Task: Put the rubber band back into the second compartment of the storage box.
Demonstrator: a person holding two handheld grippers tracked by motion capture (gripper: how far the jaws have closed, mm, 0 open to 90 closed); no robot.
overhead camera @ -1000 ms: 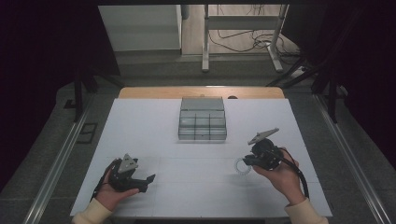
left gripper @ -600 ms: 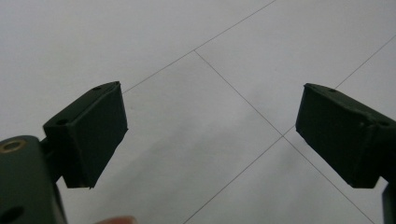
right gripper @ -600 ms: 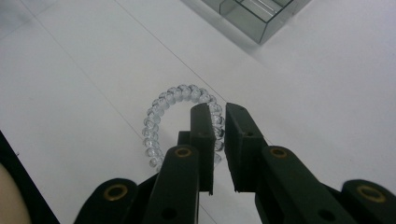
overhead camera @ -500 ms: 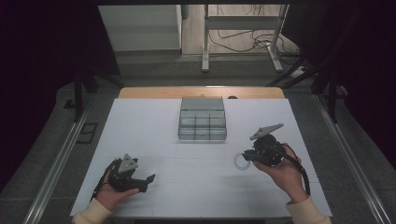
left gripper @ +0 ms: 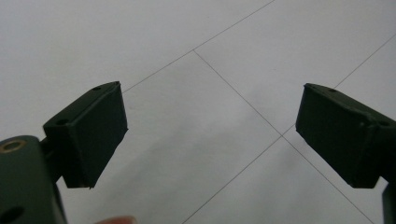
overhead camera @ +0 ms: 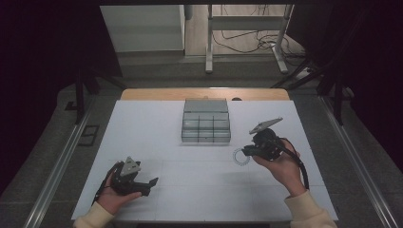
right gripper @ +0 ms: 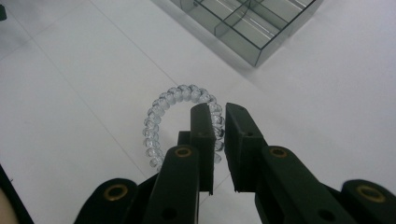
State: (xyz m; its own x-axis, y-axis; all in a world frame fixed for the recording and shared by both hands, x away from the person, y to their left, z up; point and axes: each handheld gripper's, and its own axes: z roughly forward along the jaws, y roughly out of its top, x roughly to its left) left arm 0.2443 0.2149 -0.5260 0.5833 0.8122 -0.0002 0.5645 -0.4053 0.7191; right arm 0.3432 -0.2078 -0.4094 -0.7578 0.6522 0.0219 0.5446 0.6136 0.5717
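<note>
While left claw (left gripper: 212, 135) gapes wide, right claw (right gripper: 219, 140) pinches clear coil hair tie (right gripper: 180, 123), beside compartment box (right gripper: 252, 23)

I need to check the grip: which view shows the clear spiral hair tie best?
The right gripper view: the clear spiral hair tie is close, pinched by the right gripper. The high view shows it tiny.

A clear spiral hair tie (right gripper: 180, 123) lies flat on the white worktop (overhead camera: 190, 190), a closed ring of glassy coils. It sits just before the grey divided tray (overhead camera: 206, 122) (near its front right corner), its right side pinched in the right claw (right gripper: 219, 121).
</note>
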